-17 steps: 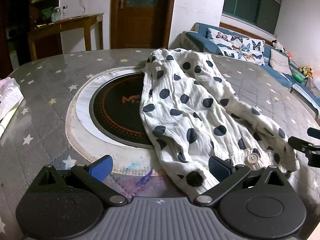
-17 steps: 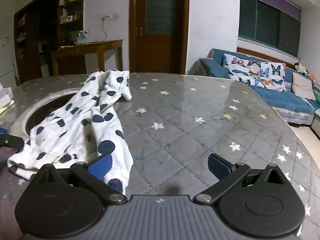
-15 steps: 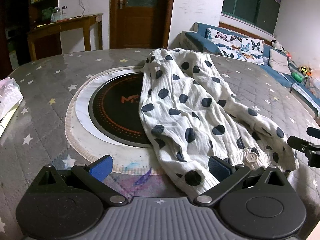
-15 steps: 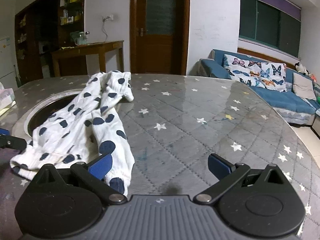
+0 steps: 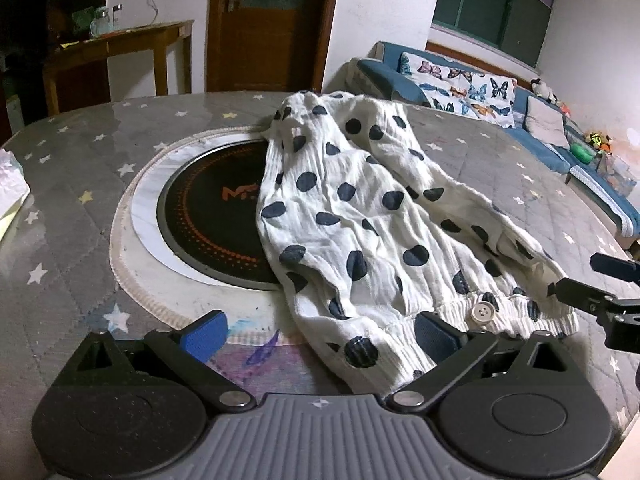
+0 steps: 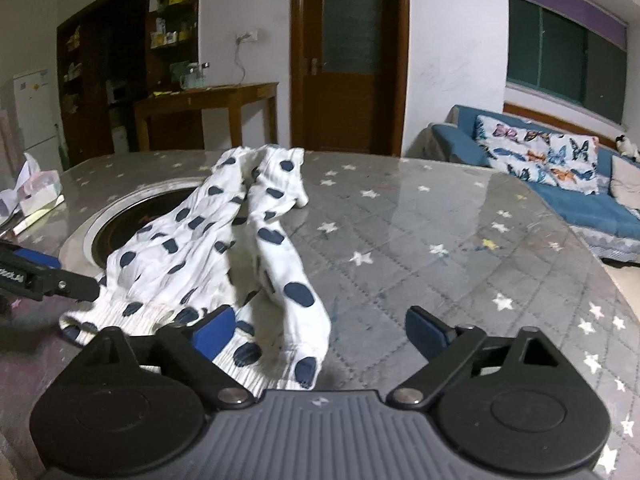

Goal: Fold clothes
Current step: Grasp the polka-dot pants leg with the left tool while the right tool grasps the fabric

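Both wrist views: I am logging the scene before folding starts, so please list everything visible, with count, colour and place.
polka-dot garment: one, white with dark blue dots, crumpled on the table, partly over the cooktop
button: one, white, on the garment's near waistband
cooktop: one, black round, set in the table
table: one, grey with star-print cover
tissue pack: one, pale, table's left edge
sofa: one, blue, right, with a butterfly cushion
door: one, brown, back wall
side table: one, wooden, left of the door
fridge: one, white, far left
left claw: open, over the garment's near edge
right claw: open, left finger at the waistband
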